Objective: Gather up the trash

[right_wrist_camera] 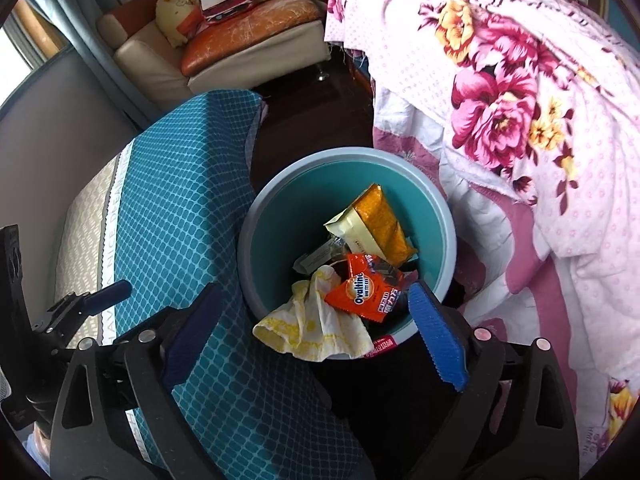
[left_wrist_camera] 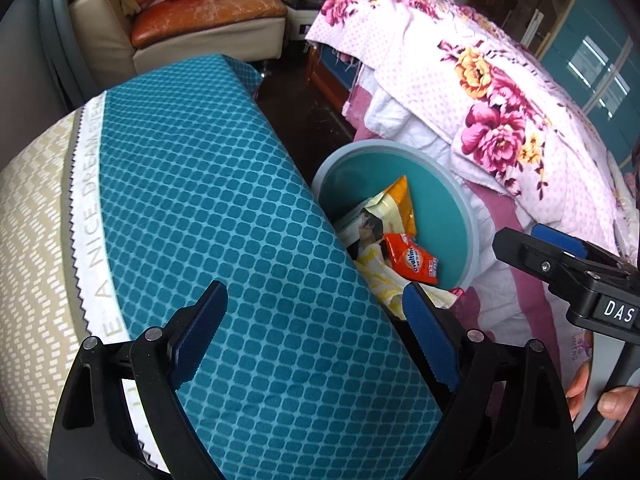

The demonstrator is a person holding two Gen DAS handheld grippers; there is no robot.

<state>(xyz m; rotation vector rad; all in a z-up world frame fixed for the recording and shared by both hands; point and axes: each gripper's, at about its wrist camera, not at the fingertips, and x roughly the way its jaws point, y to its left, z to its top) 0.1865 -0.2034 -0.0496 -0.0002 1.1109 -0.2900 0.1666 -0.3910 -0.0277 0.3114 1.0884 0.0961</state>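
Right wrist view looks down into a round teal bin [right_wrist_camera: 280, 216] with a pale blue-grey rim, standing on a dark floor. Inside the bin lie an orange Ovaltine sachet [right_wrist_camera: 366, 290], an orange and cream snack packet [right_wrist_camera: 378, 226] behind it, and some smaller wrappers too dark and crowded to make out. A crumpled white and yellow tissue [right_wrist_camera: 316, 320] drapes over the bin's near rim, partly inside and partly hanging out. A small red label peeks from under the tissue at the rim; its print is too small to read.

The right gripper [right_wrist_camera: 316, 344] hangs above the bin's near rim with its blue-padded fingers spread wide apart and nothing pinched between them. The tissue and the sachet sit in the gap below the fingers, apart from the pads.

Left of the bin is a teal quilted cushion [right_wrist_camera: 172, 200] with a white lettered band. Right of the bin hangs a pink floral bedspread [right_wrist_camera: 520, 120]. Behind the bin, across the floor, stands a cream armchair [right_wrist_camera: 240, 52] with an orange seat.

Left wrist view shows the left gripper [left_wrist_camera: 316, 332] over the cushion, left of the bin, fingers wide apart and empty. The cushion hides the bin's left side. At the right edge, the right gripper is cut off, with fingertips of a person's hand [left_wrist_camera: 600, 404] below it.
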